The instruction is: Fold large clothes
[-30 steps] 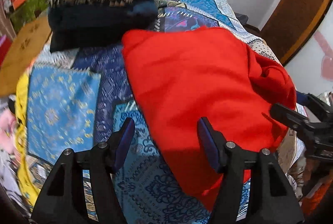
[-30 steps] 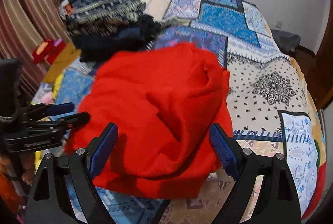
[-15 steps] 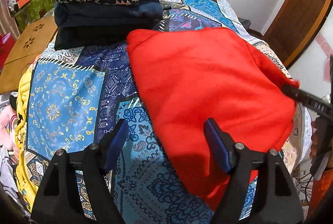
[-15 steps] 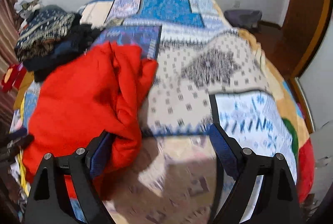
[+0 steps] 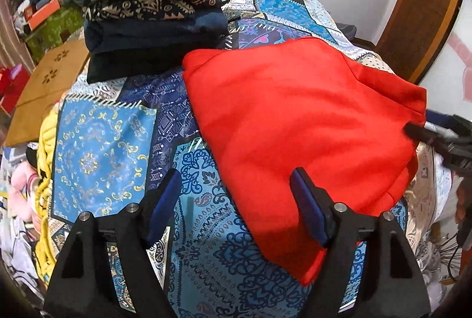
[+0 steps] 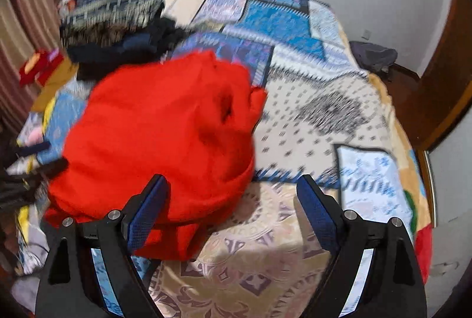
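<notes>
Since a second ago the left gripper (image 5: 234,194) has opened its jaws further and they now stand apart with nothing clamped, its right finger over the near edge of the red garment (image 5: 295,135). The right gripper (image 6: 231,204) is also spread wide and empty, beside the garment's right edge. Folded in a heap, the garment lies on the patterned bedspread (image 5: 97,146), near a stack of dark folded clothes (image 5: 153,31).

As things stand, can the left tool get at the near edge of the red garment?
Probably yes. The left tool is open and empty, its right finger already over the red garment, which lies flat on the quilt with nothing on it.
</notes>
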A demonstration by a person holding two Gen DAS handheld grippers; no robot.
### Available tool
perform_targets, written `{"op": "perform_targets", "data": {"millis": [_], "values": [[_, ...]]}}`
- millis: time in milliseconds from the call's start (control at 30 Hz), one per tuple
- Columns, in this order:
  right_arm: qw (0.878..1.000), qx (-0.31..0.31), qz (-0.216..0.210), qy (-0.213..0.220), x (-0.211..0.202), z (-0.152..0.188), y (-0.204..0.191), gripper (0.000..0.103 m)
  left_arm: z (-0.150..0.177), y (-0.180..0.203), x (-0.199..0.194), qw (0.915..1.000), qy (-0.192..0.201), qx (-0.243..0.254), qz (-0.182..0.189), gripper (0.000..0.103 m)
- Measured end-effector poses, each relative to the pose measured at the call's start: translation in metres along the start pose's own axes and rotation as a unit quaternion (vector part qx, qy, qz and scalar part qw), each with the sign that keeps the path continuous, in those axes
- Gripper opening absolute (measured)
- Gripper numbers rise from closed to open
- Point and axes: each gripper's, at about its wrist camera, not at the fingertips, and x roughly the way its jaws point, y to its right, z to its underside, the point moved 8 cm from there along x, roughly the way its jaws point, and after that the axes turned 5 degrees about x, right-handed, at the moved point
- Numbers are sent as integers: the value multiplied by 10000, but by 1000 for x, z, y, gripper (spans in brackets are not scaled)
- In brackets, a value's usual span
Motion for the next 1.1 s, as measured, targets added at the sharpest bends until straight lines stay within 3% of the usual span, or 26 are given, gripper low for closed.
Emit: {"op": "perform_targets", "data": {"millis": [200,433,600,767,933,1100], "values": [[9997,8,-119,-226,6,10,3,87,0,-5,-7,10000,-15,-7,29,79],[9989,22,-459,101,-24,-32,-3,87,-10,-23,-19,9995,54,108,-298,79],[9963,-157,-843,97,-20,-62,-24,87,-24,-37,-20,9993,143,-3,-350,80],[9924,-344,-1095,-450,17,-73,-41,87,-35,-42,-13,9996,106,-106,-225,80],[9882,-143,-1040,-1120,55,-66,-21,87,-38,-40,5,9998,-121,-168,60,80],[9691,508,-1494,-1895,87,-44,9,88,-32,-33,30,9937,-548,-389,897,80]]}}
